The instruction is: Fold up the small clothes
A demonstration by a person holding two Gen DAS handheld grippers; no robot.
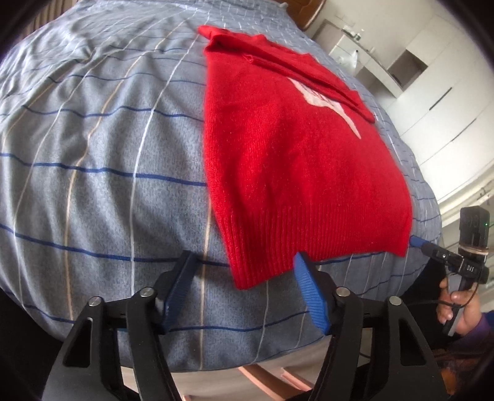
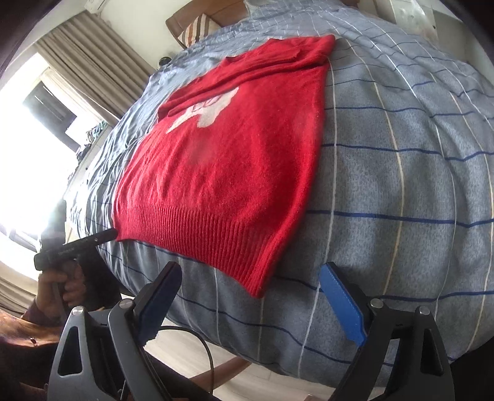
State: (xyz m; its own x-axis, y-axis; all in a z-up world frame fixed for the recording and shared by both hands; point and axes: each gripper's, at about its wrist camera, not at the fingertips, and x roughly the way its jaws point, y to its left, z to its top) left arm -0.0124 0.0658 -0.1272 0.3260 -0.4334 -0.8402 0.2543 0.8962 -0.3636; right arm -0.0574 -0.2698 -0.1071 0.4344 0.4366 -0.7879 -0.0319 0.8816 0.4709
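A small red knit sweater [image 1: 296,160] with a white motif lies flat on the bed, sleeves folded across the chest, ribbed hem toward me. It also shows in the right wrist view [image 2: 228,172]. My left gripper [image 1: 244,271] is open, its jaws straddling the hem's left corner just above the blanket. My right gripper [image 2: 250,280] is open, its jaws either side of the hem's right corner. The right gripper also shows in the left wrist view [image 1: 416,240] at the hem's far corner, and the left gripper shows in the right wrist view [image 2: 111,233].
The sweater rests on a grey-blue checked duvet [image 1: 102,172] that covers the bed. White cabinets [image 1: 444,101] stand beyond the bed on the right. A bright window with curtains [image 2: 46,123] is on the other side. A striped pillow [image 2: 197,27] sits at the headboard.
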